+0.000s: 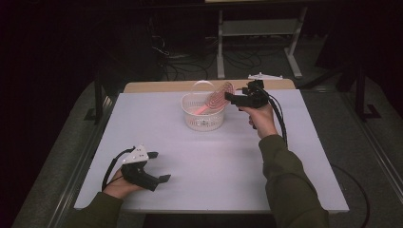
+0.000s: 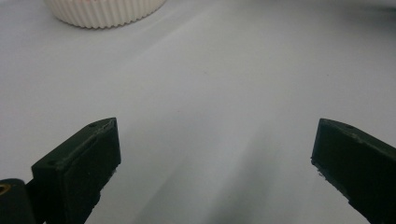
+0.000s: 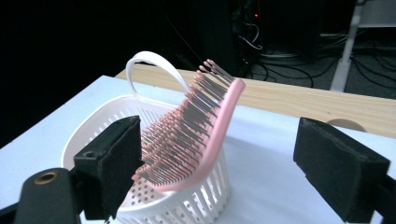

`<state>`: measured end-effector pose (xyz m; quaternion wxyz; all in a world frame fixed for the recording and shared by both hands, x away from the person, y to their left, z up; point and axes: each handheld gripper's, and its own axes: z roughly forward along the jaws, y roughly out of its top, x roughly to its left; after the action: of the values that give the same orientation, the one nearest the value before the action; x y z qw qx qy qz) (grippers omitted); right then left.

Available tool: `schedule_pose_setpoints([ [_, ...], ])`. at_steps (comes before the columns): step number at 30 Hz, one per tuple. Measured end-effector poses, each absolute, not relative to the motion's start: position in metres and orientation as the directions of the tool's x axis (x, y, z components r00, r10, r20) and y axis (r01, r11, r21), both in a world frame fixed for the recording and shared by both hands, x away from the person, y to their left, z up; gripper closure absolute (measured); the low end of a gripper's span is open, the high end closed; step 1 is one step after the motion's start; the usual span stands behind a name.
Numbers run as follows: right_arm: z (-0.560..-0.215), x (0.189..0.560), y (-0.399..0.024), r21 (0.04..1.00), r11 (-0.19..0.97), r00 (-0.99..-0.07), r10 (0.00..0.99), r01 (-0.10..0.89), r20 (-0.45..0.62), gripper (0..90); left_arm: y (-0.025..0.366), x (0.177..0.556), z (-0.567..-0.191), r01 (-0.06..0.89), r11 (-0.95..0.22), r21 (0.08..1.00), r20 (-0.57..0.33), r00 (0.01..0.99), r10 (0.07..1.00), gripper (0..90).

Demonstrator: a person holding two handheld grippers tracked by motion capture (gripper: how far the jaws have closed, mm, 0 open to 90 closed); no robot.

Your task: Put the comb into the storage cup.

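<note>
Hairbrush [image 3: 205, 135]: pink, bristles up-left, leaning in the white basket [image 1: 203, 111], its head poking over the rim, handle end down inside. In the right gripper view it sits between your jaws, nearer the left one; whether that pad touches the bristles you cannot tell from here, and the right jaw stands well apart from it. So your right gripper [image 1: 236, 98] is spread wide, clamping nothing. From above it hovers just beside the basket's right rim, level with the brush head.

Basket: round, slotted wall, perforated floor, thin white handle [image 3: 154, 70] arching up behind the brush. It stands on the far middle of the table.

Your left gripper [image 1: 159, 166]: jaws spread wide, nothing between them, low over bare tabletop at the near left corner, well apart from the basket. In its own view the ribbed basket wall [image 2: 105, 11] shows at the top edge.

Surface: white table [image 1: 214, 161], matte, with a strip of bare wood [image 1: 157, 86] along its far edge.

Room: dark. A light metal shelf frame [image 1: 259, 33] stands behind the table, cables [image 1: 185, 61] loose on the floor, and a small white plate [image 1: 264, 76] lies near the frame's foot.
</note>
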<state>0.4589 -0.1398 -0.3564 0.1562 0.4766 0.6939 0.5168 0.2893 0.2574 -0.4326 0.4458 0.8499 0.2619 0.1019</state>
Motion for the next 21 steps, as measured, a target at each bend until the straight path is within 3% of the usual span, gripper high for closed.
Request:
schedule_pose_setpoints([
  [21, -0.360, 0.427, -0.154, 0.855, 0.143, -0.552, 0.813, 0.499, 0.186, 2.6, 0.258, 0.290, -0.433, 0.357, -0.466, 0.810, -0.057, 0.838, 0.543, 1.0],
])
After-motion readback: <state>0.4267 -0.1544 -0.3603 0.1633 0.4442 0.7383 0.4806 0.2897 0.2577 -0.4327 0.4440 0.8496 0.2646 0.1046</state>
